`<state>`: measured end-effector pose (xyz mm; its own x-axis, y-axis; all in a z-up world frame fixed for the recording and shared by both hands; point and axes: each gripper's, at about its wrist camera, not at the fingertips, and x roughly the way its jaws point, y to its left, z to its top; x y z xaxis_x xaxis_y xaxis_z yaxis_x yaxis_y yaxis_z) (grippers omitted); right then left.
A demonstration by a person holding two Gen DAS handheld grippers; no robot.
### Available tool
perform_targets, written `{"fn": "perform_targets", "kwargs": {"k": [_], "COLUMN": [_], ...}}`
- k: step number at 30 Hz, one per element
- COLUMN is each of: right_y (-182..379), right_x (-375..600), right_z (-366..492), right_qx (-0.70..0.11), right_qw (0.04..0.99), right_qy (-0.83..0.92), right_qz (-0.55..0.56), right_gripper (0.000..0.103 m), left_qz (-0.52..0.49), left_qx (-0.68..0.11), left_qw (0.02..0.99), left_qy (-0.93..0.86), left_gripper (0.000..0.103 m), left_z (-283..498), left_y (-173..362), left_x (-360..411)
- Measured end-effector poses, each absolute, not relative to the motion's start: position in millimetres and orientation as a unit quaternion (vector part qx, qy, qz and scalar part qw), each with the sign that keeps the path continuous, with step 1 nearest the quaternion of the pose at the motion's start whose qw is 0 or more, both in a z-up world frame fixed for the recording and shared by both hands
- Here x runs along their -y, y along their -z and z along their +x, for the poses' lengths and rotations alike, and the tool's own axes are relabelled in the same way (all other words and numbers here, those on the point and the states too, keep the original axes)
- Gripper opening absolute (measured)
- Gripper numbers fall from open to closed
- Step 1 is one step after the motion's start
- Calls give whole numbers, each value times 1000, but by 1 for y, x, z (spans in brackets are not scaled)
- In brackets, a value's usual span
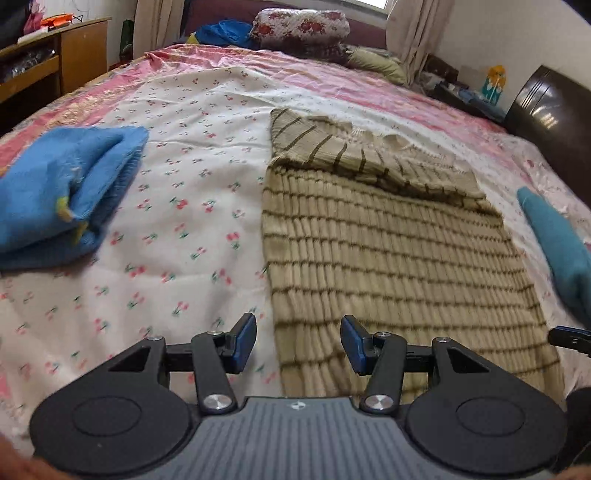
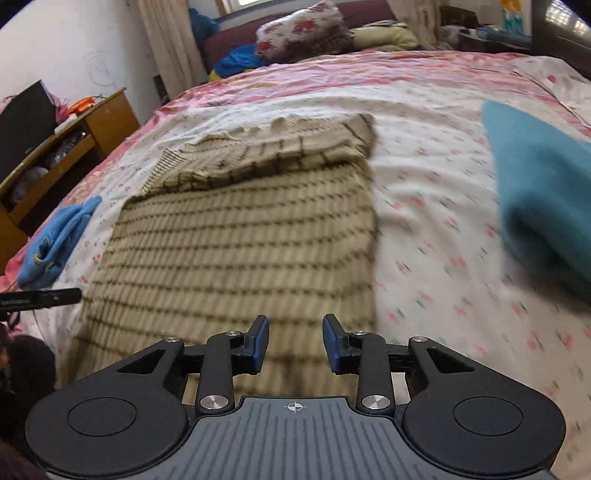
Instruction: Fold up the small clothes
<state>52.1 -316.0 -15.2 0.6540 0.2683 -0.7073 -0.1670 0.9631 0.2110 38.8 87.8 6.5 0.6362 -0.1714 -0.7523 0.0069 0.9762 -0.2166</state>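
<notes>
A beige knit sweater with brown stripes [image 1: 391, 251] lies flat on the bed, its sleeves folded across the far end; it also shows in the right wrist view [image 2: 236, 236]. My left gripper [image 1: 298, 341] is open and empty, hovering over the sweater's near left edge. My right gripper [image 2: 295, 343] is open and empty over the sweater's near right part. A folded light-blue garment [image 1: 62, 192] lies left of the sweater, also in the right wrist view [image 2: 55, 240]. A folded teal garment [image 2: 543, 184] lies to the right, also in the left wrist view [image 1: 557, 251].
The bed has a white cherry-print sheet [image 1: 184, 184] with pink borders. Pillows and a floral quilt [image 1: 299, 29] sit at the far end. A wooden desk [image 1: 55, 62] stands left. A dark headboard [image 1: 550, 122] is at the right.
</notes>
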Motion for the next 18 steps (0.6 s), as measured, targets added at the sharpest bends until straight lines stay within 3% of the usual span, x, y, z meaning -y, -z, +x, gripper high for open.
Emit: {"fn": "perform_targets", "kwargs": {"k": [18], "right_y": [30], "right_x": [356], "right_z": [17], "right_qx": [-438], "right_qw": [889], "right_qy": [-72], "right_qz": [110], "right_gripper": [32], "left_qz": [-79], "left_qx": [-500], "left_qw": [861], "left_qy": [57], "left_gripper": [53], "left_z": [25], "left_y": [11], "left_x": [-68]}}
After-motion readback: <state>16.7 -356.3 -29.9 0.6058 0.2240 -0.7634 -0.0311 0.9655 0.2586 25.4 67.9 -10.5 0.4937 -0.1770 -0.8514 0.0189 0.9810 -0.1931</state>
